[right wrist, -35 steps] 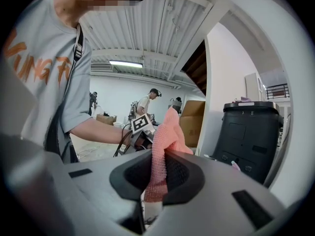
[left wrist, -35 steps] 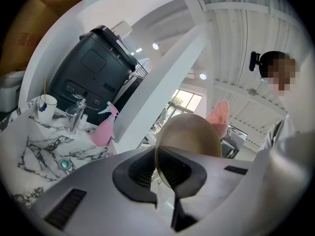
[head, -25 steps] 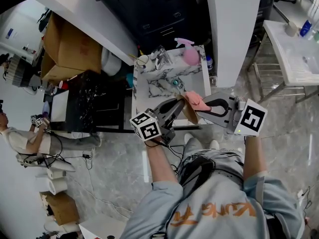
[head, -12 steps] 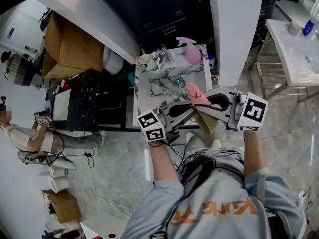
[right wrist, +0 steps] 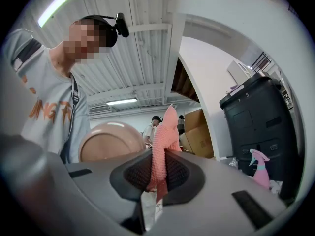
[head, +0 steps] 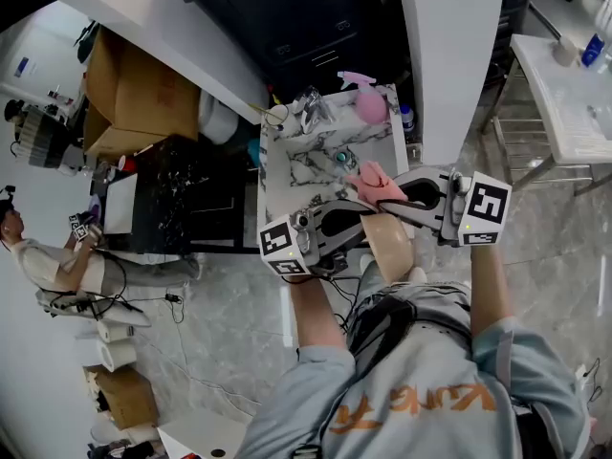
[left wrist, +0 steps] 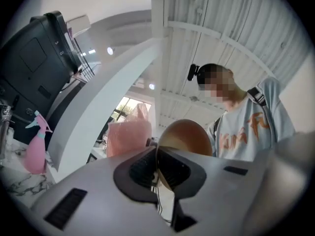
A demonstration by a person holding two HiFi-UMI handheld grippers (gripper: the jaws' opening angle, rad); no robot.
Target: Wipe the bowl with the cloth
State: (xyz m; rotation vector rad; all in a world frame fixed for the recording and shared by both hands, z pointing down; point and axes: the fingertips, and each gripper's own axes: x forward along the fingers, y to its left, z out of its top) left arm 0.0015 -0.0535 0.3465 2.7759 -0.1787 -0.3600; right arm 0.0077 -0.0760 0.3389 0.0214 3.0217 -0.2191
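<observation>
The tan bowl has swung to 6 o'clock of the pink cloth. The left hand-held gripper has just pinched tighter on its rim, and the right hand-held gripper clamps the cloth. Wiping seems unfinished.

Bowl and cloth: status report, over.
Left claw shut on bowl rim. Right claw shut on pink cloth. Cloth beside bowl, contact unclear. Nothing between them.

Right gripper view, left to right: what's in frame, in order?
person's grey shirt → bowl → pink cloth → cardboard boxes → pink spray bottle
</observation>
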